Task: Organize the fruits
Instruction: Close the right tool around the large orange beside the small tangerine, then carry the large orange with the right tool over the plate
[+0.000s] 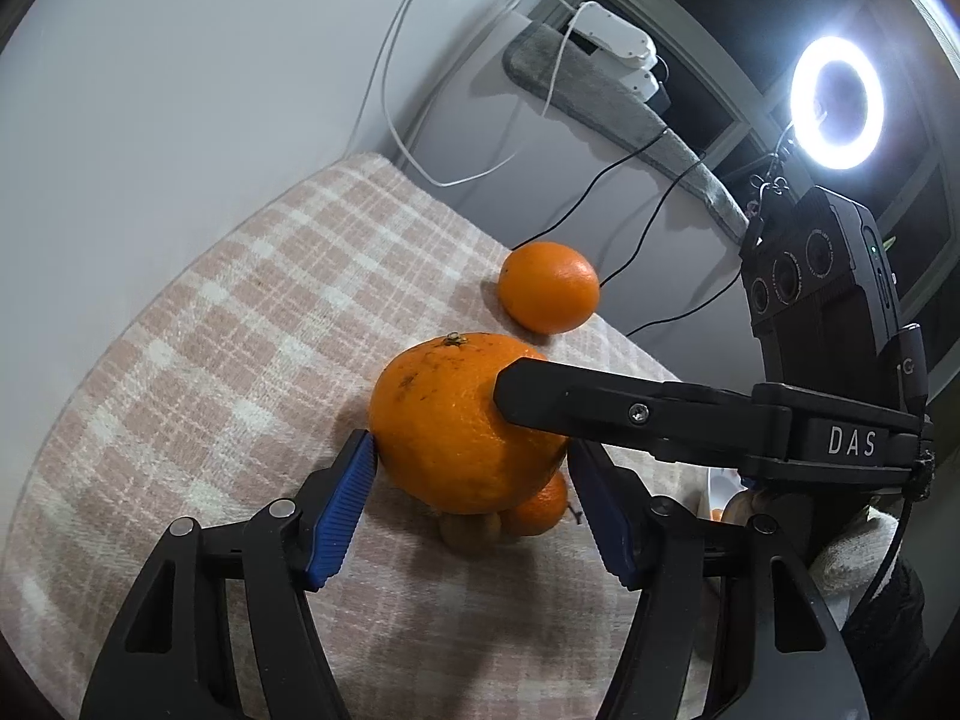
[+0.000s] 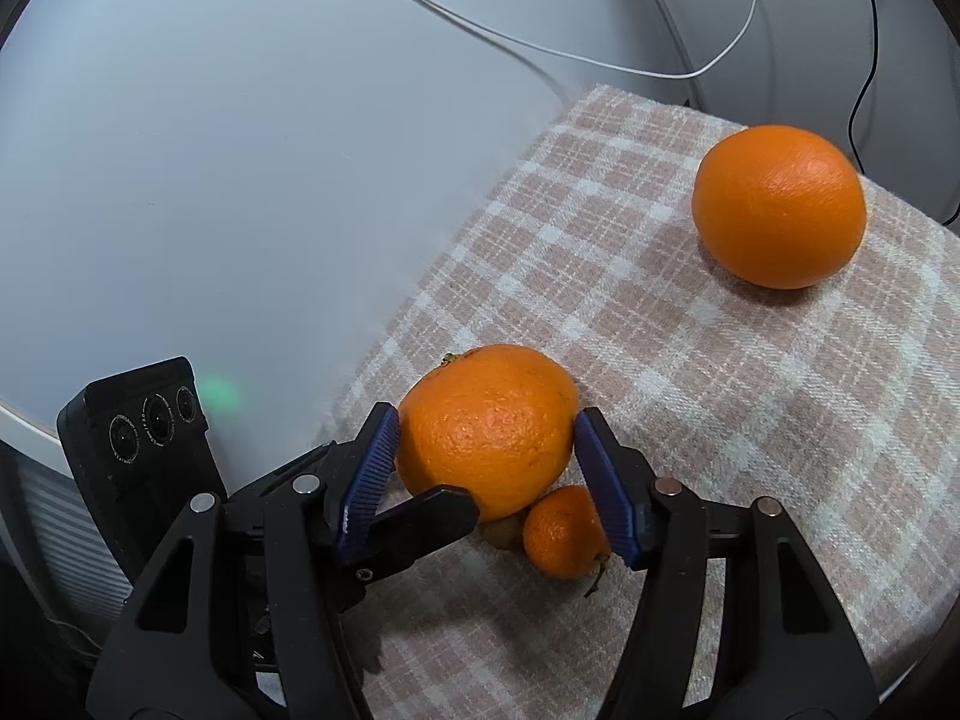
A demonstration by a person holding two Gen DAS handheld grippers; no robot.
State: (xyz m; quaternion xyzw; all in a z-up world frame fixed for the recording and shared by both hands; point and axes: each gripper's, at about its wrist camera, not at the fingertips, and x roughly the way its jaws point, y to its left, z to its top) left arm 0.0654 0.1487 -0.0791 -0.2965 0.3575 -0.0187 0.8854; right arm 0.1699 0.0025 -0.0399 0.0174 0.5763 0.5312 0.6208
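Both pairs of jaws stood closed on one fruit: the left gripper [image 1: 471, 462] pressed its blue pads [image 1: 339, 516] against the flanks of the large stemmed orange [image 1: 462, 426], and the right gripper [image 2: 486, 456] clamped the same orange [image 2: 489, 426] from another side, one of its black fingers [image 1: 606, 405] crossing the peel. That orange sat on the pink checked cloth [image 1: 210, 330], touching a small mandarin [image 2: 564, 534] just beside it, with a brownish item, too hidden to identify, tucked under them. A second, smooth orange [image 2: 780, 204] lay well apart near the cloth's far edge. A lit ring light [image 1: 837, 102] and cables [image 1: 648, 228] occupied the background.
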